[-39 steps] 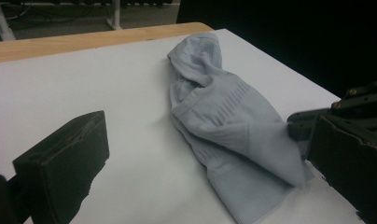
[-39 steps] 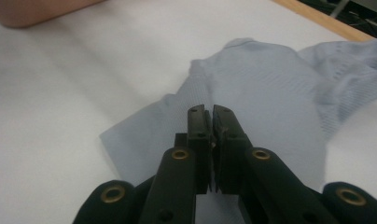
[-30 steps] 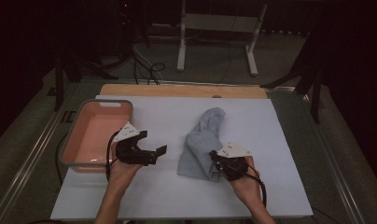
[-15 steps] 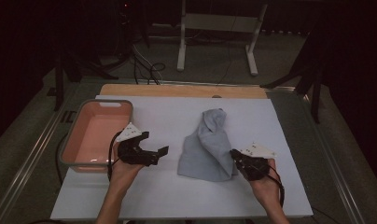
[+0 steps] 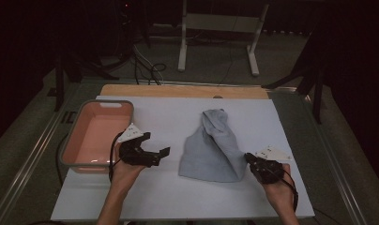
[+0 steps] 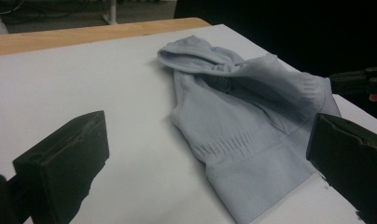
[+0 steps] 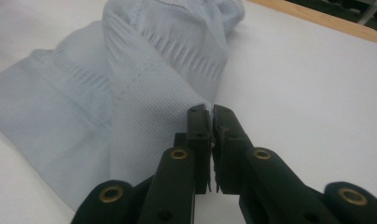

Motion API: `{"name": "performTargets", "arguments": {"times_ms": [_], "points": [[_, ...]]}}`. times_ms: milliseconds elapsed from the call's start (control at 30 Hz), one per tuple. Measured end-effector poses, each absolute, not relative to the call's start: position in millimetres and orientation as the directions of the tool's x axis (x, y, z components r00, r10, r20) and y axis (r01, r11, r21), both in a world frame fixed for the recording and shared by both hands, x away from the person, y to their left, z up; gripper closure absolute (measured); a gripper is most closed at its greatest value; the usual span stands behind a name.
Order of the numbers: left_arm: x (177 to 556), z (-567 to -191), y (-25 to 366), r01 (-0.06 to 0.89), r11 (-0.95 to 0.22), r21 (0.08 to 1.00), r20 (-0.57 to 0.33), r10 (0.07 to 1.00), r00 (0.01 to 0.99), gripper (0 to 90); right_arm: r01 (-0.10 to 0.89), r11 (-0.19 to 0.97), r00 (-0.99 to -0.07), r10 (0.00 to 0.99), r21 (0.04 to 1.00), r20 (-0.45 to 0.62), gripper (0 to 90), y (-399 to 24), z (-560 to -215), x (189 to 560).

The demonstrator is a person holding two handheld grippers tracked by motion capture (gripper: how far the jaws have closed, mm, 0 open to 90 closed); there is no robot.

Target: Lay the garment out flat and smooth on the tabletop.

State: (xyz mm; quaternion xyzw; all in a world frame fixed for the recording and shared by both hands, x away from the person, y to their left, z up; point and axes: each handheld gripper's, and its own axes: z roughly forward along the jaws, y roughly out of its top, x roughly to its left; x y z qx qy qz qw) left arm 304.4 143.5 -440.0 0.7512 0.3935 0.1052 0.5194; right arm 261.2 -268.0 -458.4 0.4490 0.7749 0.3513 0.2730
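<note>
A pale blue-grey ribbed garment (image 5: pixel 213 145) lies crumpled on the white table top (image 5: pixel 169 117), with its hem toward me. My right gripper (image 5: pixel 248 158) is at the garment's near right corner, and its jaws are shut on the fabric edge. In the right gripper view, the tips of the right gripper (image 7: pixel 211 109) pinch that corner of the garment (image 7: pixel 144 70). My left gripper (image 5: pixel 157 144) stands open to the left of the cloth, apart from it. In the left gripper view, the garment (image 6: pixel 242 116) lies ahead between the wide jaws, and the right gripper (image 6: pixel 359 81) shows at the far right.
A pink tub (image 5: pixel 70 140) with a grey rim sits at the table's left edge, next to my left hand. A wooden strip (image 5: pixel 183 91) runs along the far edge. Stand legs (image 5: pixel 253 51) and cables lie on the dark floor beyond.
My right gripper has moved right across the table with the garment's corner in it, drawing the hem out wider. The left gripper has stayed where it was, still open.
</note>
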Motion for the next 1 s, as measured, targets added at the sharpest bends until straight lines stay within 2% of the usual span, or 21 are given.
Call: {"name": "performTargets", "arguments": {"times_ms": [1000], "points": [[305,-441,142,0.485,-0.151,0.861,-0.255,0.697,0.67,0.2,0.595,0.325,-0.34,0.93,0.735,-0.136,85.0,-309,-469,249]]}}
